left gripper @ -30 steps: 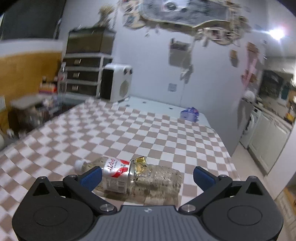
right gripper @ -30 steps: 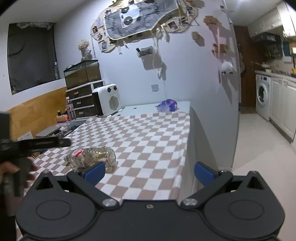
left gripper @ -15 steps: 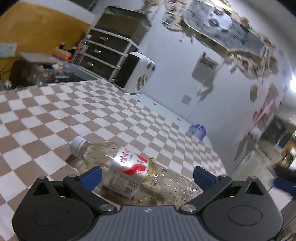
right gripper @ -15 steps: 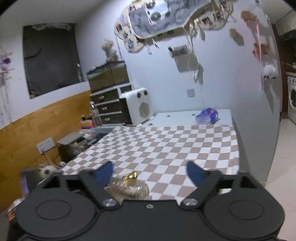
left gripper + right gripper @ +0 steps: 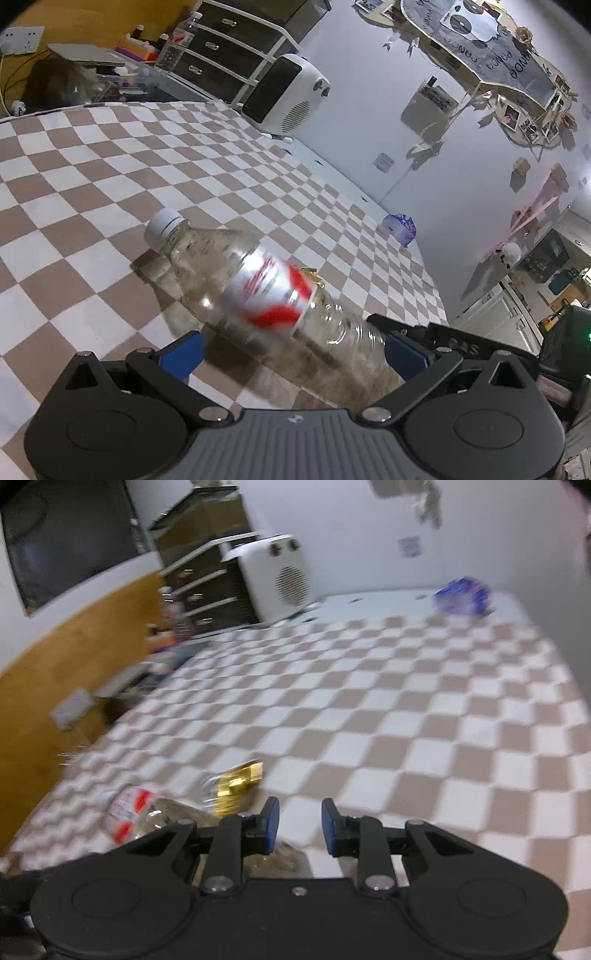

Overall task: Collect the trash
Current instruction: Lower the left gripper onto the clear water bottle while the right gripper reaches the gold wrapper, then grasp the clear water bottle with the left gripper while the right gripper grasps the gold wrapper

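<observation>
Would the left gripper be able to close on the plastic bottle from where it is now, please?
Probably yes: the left gripper is open, the plastic bottle lies between its pads, and nothing blocks them.

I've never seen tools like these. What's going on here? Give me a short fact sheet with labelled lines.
Setting: table with a brown and white checked cloth
Trash item one: clear plastic bottle, white cap, red and white label, lying on its side
Trash item two: gold wrapper, lying beside the bottle
Left gripper: jaws wide, one either side of the bottle's base, pads not pressing
Right gripper: jaws closing, nothing between them
Background: white heater; blue packet at the table's far end
</observation>
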Motion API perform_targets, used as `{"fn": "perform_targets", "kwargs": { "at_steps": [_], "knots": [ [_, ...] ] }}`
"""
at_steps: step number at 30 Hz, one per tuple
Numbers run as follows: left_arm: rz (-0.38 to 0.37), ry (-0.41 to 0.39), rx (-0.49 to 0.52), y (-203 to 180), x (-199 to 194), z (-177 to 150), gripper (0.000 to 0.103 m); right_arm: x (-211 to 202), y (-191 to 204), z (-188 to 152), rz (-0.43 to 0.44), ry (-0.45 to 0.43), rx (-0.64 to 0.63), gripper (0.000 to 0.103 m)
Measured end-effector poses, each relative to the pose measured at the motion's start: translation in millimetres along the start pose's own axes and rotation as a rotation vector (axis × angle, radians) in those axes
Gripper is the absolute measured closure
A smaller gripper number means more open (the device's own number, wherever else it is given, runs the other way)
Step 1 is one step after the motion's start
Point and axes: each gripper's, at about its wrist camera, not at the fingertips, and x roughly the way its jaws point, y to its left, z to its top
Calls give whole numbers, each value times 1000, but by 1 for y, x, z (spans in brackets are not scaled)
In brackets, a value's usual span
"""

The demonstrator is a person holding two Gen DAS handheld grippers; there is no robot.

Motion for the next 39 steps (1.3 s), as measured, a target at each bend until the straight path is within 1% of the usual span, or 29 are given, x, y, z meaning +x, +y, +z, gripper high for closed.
{"fn": "perform_targets", "kwargs": {
  "at_steps": [2, 5, 7, 10, 13, 17, 20, 23, 26, 27, 28, 29, 32, 36, 39],
  "knots": [
    [24, -2, -2, 2, -1, 1, 1, -4, 6, -5, 88, 21, 6, 76],
    [66, 11, -5, 6, -2, 2, 1, -11, 25, -17, 161, 36, -49, 76],
    [70, 15, -17, 10, -2, 3, 1, -15, 34, -26, 218, 58, -59, 76],
    [73, 13, -28, 13, -3, 6, 1, -15, 40, -36, 261, 91, -59, 76],
    [75, 2, -18, 14, -5, 7, 7, -11, 41, -50, 292, 136, -59, 76],
    [66, 10, -8, 17, -9, 9, 15, -14, 50, -65, 361, 151, -61, 76],
    [53, 18, 11, 17, -14, 7, 17, -18, 52, -65, 321, 113, -77, 76],
    [45, 28, 46, 12, -17, 4, 17, -19, 44, -56, 214, 64, -65, 74],
    [59, 32, 71, 7, -17, 0, 17, -19, 35, -38, 131, -7, 0, 65],
    [63, 36, 79, 6, -17, -2, 17, -17, 32, -32, 112, -32, 26, 56],
    [64, 39, 88, 5, -18, -3, 17, -15, 30, -25, 93, -53, 49, 52],
    [60, 38, 94, 4, -19, -5, 17, -12, 29, -17, 74, -66, 63, 52],
    [65, 37, 107, 3, -21, -9, 17, 8, 32, -2, 49, -49, 53, 48],
    [83, 36, 125, 0, -19, -13, 17, 36, 39, 5, 38, -7, 39, 48],
    [90, 37, 139, -2, -19, -14, 17, 56, 47, 6, -4, 0, 28, 47]
  ]
}}
